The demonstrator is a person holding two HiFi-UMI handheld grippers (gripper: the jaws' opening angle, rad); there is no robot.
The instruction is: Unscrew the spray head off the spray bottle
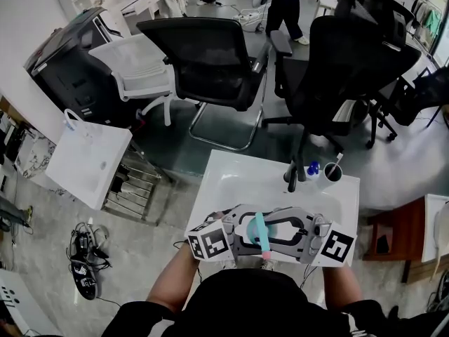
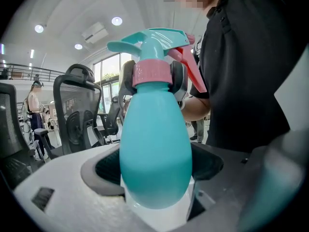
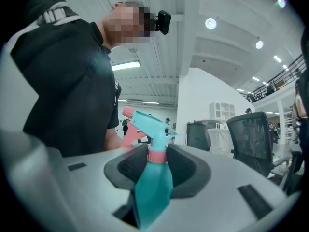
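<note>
Over the white desk, close to the person's chest, the left hand-held gripper clamps the belly of the teal spray bottle. Facing it, the right hand-held gripper is closed on the pink collar under the spray head.

A black short-sleeved shirt covers the person, a small black camera rides on the head, and the pale grey left claw and right claw have black textured pads, each bearing a white cube with black square markers
</note>
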